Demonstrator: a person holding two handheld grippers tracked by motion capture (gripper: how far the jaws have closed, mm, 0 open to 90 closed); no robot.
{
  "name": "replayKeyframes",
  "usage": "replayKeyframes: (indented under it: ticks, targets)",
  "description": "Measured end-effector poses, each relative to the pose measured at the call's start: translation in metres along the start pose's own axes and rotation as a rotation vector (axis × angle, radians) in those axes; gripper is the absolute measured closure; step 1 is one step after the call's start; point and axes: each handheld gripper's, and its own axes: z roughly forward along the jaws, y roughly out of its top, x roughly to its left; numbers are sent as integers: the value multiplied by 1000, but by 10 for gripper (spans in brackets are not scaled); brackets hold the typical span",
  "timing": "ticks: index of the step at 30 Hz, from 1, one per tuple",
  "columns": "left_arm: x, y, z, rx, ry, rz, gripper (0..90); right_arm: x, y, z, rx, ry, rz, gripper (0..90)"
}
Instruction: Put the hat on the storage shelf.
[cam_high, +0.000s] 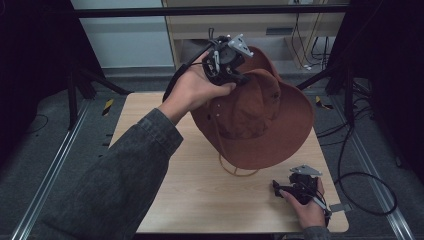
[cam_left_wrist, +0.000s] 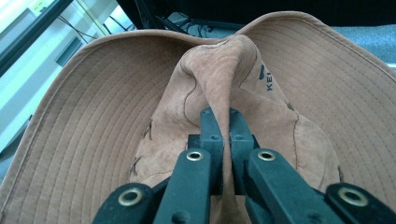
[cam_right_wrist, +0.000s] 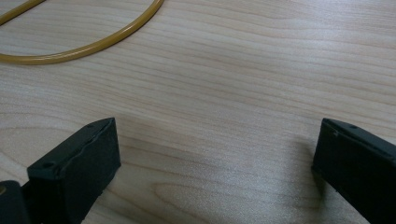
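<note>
A brown wide-brimmed hat (cam_high: 255, 117) hangs in the air over the wooden table (cam_high: 200, 195), brim toward the camera. My left gripper (cam_high: 241, 79) is shut on a fold of the hat's crown (cam_left_wrist: 224, 79), and in the left gripper view the jaws pinch the suede-like cloth between them. Under the hat a thin yellow-brown ring (cam_high: 239, 171) lies on the table; its arc (cam_right_wrist: 93, 44) also shows in the right gripper view. My right gripper (cam_high: 278, 188) rests low at the table's near right, open, with bare wood between its fingers (cam_right_wrist: 79, 161).
Black frame legs (cam_high: 75, 95) and cables (cam_high: 360, 175) stand on the floor around the table. A pale cabinet (cam_high: 240, 30) is behind the table. The table's near right edge lies just beside my right hand.
</note>
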Motion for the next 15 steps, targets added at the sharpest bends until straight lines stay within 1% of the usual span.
replayKeyframes:
  ticks: [4,7,8,11,15]
  targets:
    - [-1,3,10,12,-5,-2,885,0,0,0,0,0,-1,8]
    - [0,2,17,22,-8,-5,885,0,0,0,0,0,0,8]
    - [0,2,17,22,-8,-5,885,0,0,0,0,1,1,7]
    - [2,1,25,32,-15,-9,884,0,0,0,0,-1,1,8]
    - [1,0,30,44,-18,-5,884,0,0,0,0,-1,1,7]
